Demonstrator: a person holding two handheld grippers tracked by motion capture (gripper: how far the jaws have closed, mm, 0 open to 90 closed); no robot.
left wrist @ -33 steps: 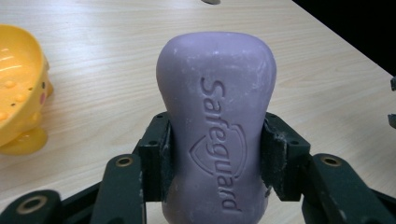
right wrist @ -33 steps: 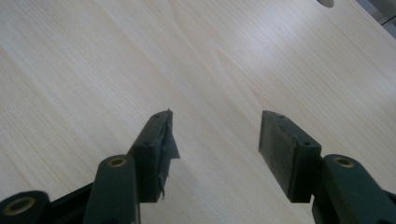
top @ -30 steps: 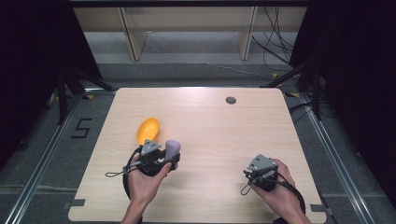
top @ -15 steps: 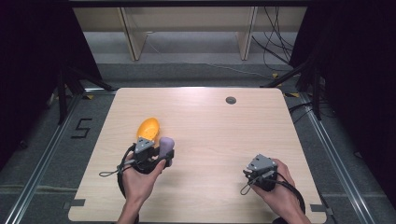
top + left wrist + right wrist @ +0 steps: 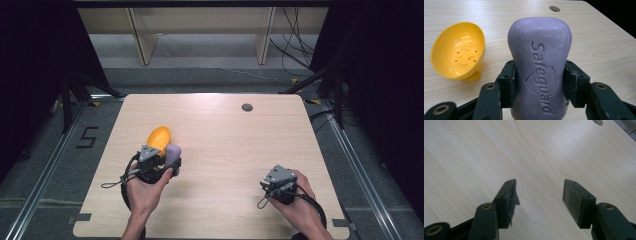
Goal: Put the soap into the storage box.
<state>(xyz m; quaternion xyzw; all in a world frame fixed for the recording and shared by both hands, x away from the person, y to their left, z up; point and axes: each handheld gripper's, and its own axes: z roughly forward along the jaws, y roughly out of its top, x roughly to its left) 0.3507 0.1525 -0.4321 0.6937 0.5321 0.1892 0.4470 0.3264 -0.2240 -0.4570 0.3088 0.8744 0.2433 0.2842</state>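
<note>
Clamping the purple soap bar (image 5: 539, 67) at its narrow waist, your left tool (image 5: 539, 85) holds it above the tabletop (image 5: 225, 135), just beside the yellow soap dish (image 5: 457, 51); it looks hard, fairly light and slick, so keep the grip there, while your right tool (image 5: 538, 195) sits empty, jaws apart

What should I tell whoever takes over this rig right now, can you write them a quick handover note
Left gripper: jaws shut on the purple soap bar, gripping it at its narrow waist, held above the table.
Right gripper: jaws open, holding nothing, resting near the table's front right.
Yellow soap dish: on the table just beyond and to the left of the held soap, tilted, its hollow facing the gripper, with nothing in it.
Done: soap picked up and brought next to the dish.
Left: probably lower the soap into the dish and open the jaws. The tilt may make the dish rock, so the right gripper could steady it.
</note>
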